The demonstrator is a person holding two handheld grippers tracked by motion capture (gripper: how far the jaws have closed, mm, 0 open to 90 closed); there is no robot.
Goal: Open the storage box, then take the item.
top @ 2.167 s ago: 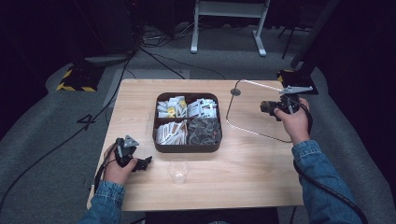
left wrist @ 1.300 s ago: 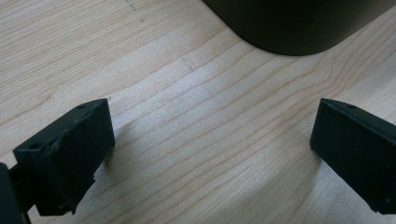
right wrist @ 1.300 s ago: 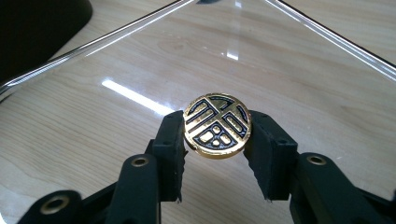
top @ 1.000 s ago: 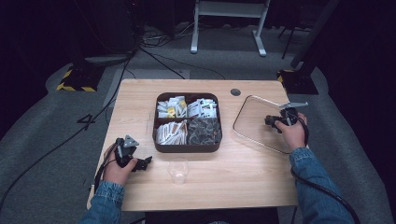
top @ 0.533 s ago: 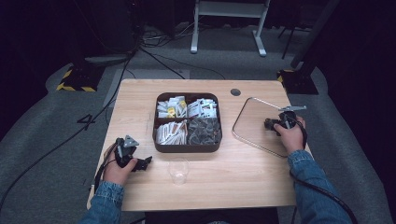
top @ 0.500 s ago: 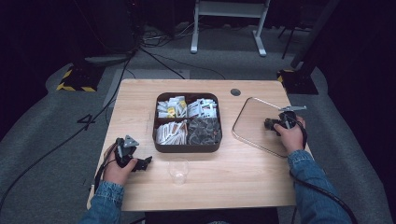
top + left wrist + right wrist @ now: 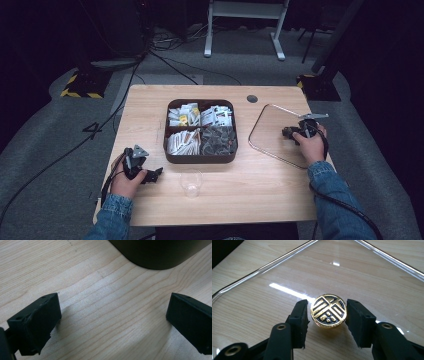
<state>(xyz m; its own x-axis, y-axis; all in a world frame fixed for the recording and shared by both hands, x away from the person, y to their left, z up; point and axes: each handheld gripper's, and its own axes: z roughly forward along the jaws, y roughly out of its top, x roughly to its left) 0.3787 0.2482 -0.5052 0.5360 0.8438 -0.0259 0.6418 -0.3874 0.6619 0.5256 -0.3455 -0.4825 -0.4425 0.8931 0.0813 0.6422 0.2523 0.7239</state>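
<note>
A clear glass lid (image 7: 275, 135) with a metal rim lies flat on the table, right of the dark box (image 7: 170, 150). Its round gold knob (image 7: 328, 310) stands between the jaws of my right gripper (image 7: 327, 306), also seen at the lid's right side (image 7: 295, 132). These jaws have just been opening, and a narrow gap shows between each pad and the knob. My left gripper (image 7: 150, 175) rests on the table at the front left. Its jaws (image 7: 113, 307) stand wide open over bare wood, pointing at the box corner (image 7: 155, 252).
The box has several compartments with packets and sachets. A clear plastic cup (image 7: 191, 182) stands in front of it, between the two hands. A round cable hole (image 7: 252, 98) sits near the table's back edge. Cables trail off the table's left side.
The right hand has brought the lid down from a raised, tilted hold at the back right to flat on the table. The left hand has kept still.
</note>
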